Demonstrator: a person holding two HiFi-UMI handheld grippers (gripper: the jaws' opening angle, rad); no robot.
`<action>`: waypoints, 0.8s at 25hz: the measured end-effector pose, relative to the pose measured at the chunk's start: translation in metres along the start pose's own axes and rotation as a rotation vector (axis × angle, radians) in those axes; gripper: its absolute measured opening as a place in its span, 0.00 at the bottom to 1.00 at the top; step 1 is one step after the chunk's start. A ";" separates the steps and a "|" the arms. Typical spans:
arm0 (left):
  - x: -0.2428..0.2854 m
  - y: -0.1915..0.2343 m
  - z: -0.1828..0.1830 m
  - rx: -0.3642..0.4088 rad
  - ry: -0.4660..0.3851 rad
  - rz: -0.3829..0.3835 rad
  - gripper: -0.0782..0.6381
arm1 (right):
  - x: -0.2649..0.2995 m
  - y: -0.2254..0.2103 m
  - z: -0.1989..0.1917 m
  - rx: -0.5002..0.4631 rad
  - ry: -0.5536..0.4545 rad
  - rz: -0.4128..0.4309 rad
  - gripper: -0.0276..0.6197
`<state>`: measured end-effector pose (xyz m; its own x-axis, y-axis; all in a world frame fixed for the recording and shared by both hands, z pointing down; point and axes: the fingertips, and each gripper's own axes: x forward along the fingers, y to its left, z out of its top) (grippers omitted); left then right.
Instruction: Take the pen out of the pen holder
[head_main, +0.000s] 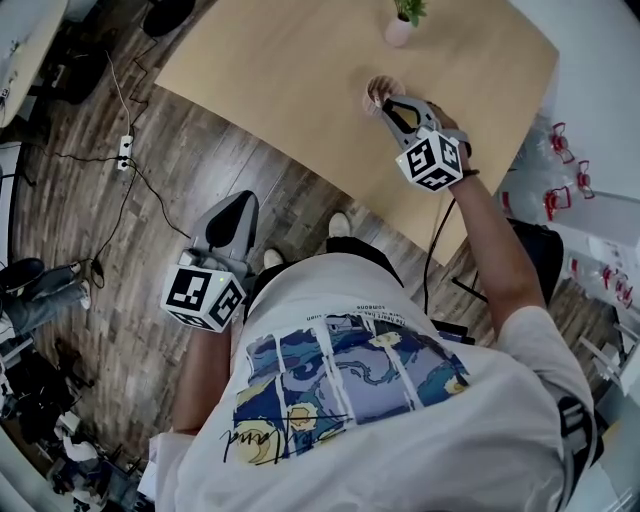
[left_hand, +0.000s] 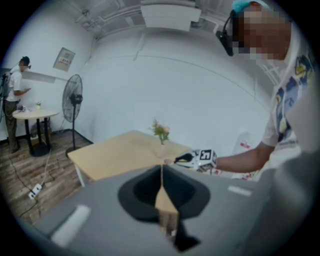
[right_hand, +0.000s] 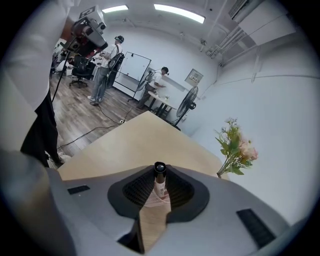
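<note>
A pen with a black cap (right_hand: 160, 168) stands upright between the pads of my right gripper (right_hand: 160, 176), which is shut on it. Just under it shows the pinkish pen holder (right_hand: 156, 200). In the head view the pen holder (head_main: 378, 90) sits on the light wooden table (head_main: 290, 90), with the right gripper (head_main: 386, 104) right at its rim. My left gripper (head_main: 238, 205) hangs low over the wooden floor, away from the table, shut with nothing in it. In the left gripper view the left gripper (left_hand: 161, 174) faces the table and the right gripper (left_hand: 175, 160).
A small vase of flowers (head_main: 402, 25) stands on the table just beyond the holder. A power strip with cables (head_main: 124, 150) lies on the floor to the left. Bottles (head_main: 558, 170) stand right of the table. A standing fan (left_hand: 73, 100) and other people are farther off.
</note>
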<state>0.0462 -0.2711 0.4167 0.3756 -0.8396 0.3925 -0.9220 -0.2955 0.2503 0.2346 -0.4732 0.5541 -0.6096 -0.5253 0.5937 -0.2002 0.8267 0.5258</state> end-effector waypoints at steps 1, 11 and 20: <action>-0.002 0.002 0.000 -0.001 -0.004 -0.004 0.13 | -0.003 -0.001 0.003 0.009 -0.002 -0.011 0.14; -0.035 0.022 -0.003 0.009 -0.035 -0.046 0.13 | -0.039 -0.012 0.038 0.089 -0.001 -0.123 0.14; -0.075 0.040 -0.010 0.019 -0.055 -0.093 0.13 | -0.088 -0.002 0.095 0.128 -0.025 -0.214 0.14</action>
<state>-0.0179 -0.2154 0.4065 0.4540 -0.8319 0.3190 -0.8854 -0.3812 0.2661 0.2163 -0.4092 0.4430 -0.5615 -0.6874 0.4607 -0.4213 0.7166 0.5558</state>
